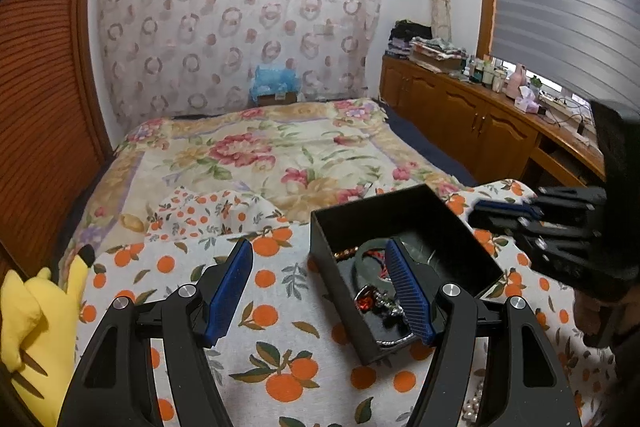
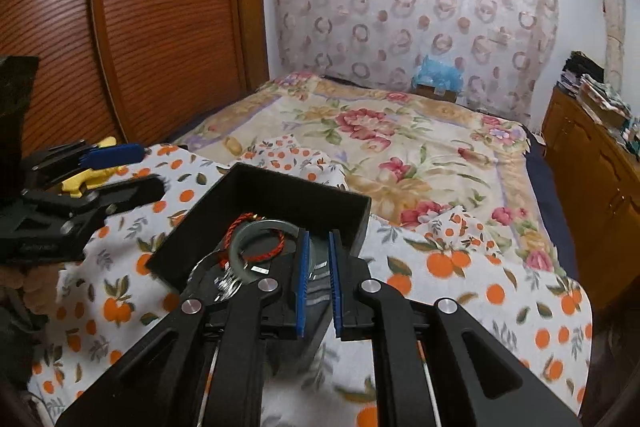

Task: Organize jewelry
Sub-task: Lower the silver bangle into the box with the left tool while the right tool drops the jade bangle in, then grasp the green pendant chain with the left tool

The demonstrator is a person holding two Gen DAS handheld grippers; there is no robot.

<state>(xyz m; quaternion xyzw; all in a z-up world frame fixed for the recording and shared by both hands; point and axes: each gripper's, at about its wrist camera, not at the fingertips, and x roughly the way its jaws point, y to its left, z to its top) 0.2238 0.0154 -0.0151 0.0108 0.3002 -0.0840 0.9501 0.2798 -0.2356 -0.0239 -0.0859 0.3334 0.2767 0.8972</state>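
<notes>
A black open box [image 1: 340, 227] sits on the orange-print cloth [image 1: 280, 307]. It holds a grey-green bangle [image 1: 366, 261], a red cord bracelet and silver pieces. My left gripper [image 1: 320, 255] is open, its right finger over the box's left part. In the right wrist view my right gripper [image 2: 318, 239] is nearly shut, and whether it grips the box's near right wall [image 2: 360, 227] is unclear. The bangle [image 2: 240, 243] and red cord [image 2: 260, 251] lie just left of its fingers. A pearl strand [image 1: 474, 403] lies on the cloth at bottom right.
A yellow plush toy [image 1: 32, 327] lies at the cloth's left edge. A floral quilt [image 1: 260, 155] covers the bed behind. Wooden cabinets [image 1: 480, 123] with clutter stand to the right, and a wooden wardrobe [image 2: 160, 27] to the left.
</notes>
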